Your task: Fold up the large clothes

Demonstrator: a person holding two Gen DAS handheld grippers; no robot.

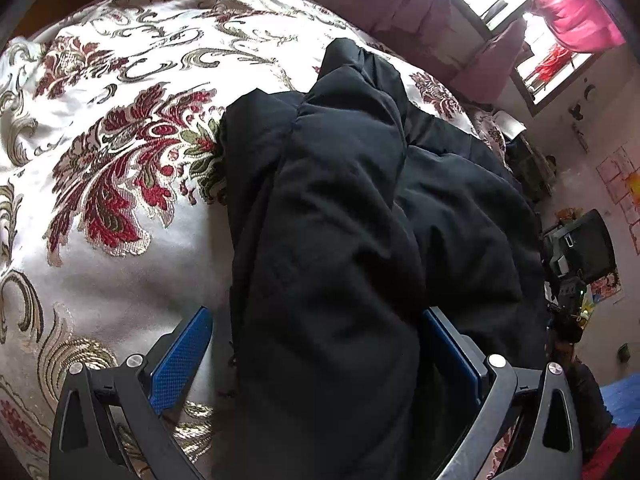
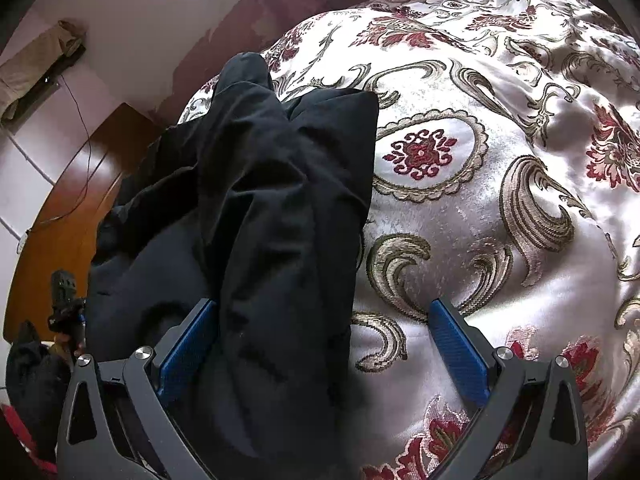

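Observation:
A large black padded garment (image 1: 360, 220) lies bunched on a white bedspread with red and gold flower patterns (image 1: 120, 140). My left gripper (image 1: 316, 344) is open, its blue pads set wide on either side of a thick fold of the garment. In the right wrist view the same garment (image 2: 260, 200) lies on the left part of the bedspread (image 2: 500, 180). My right gripper (image 2: 324, 340) is open too; a fold of the garment lies between its pads, against the left pad (image 2: 188, 344), with bedspread showing by the right pad (image 2: 460, 348).
A window with pink curtains (image 1: 560, 12) is at the far right of the left view. The other gripper (image 1: 572, 264) shows beyond the garment. A wooden bed frame (image 2: 72, 208) and white wall are left of the bed in the right view.

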